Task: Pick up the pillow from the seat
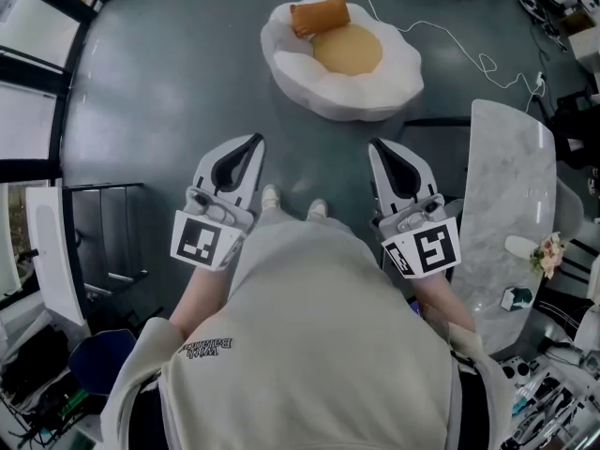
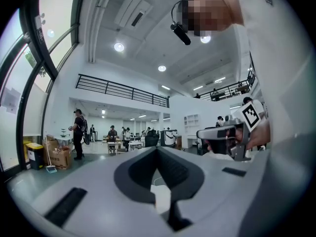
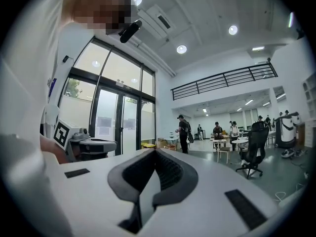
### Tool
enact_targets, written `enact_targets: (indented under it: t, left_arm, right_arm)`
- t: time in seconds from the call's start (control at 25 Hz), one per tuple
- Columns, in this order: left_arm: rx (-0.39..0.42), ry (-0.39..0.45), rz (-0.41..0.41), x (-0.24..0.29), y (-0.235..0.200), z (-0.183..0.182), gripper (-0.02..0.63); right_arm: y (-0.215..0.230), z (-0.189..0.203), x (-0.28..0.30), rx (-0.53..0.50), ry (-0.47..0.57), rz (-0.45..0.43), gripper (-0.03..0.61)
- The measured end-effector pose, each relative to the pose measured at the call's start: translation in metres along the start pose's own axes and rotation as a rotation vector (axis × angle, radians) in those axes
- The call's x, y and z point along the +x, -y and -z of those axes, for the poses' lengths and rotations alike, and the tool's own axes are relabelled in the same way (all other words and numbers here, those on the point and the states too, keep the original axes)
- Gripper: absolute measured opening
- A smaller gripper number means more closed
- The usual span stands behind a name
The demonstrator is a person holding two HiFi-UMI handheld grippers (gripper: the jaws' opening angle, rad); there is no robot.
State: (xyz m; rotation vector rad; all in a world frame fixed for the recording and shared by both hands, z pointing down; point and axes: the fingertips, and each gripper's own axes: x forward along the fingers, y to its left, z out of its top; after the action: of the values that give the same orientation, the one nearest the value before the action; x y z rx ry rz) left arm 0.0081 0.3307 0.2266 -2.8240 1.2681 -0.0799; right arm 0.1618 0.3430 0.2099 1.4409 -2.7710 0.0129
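Grey floor [image 1: 159,92] bears a white seat [image 1: 398,78], pillow [image 1: 320,15] on its far rim. Left gripper [image 1: 255,141] and right gripper [image 1: 377,144], both closed and empty, hover short of it.

I'm seeing a smooth, leathery-looking pillow [image 1: 320,15], a plush cloth seat [image 1: 398,71], and a polished floor [image 1: 169,82] gleaming faintly.
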Motion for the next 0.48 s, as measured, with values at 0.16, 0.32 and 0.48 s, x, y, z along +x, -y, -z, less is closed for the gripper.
enact_targets:
  t: [0.16, 0.32, 0.48]
  left_arm:
    - [0.003, -0.009, -0.019, 0.002, 0.013, 0.003, 0.009]
    - [0.012, -0.017, -0.018, 0.007, 0.028, 0.004, 0.009]
    - [0.026, -0.007, -0.019, 0.011, 0.039, 0.001, 0.009]
  right_arm:
    - [0.008, 0.002, -0.013, 0.005, 0.010, -0.016, 0.009]
    - [0.013, 0.004, -0.022, 0.008, 0.028, -0.035, 0.009]
    - [0.018, 0.009, -0.029, 0.006, 0.026, -0.045, 0.009]
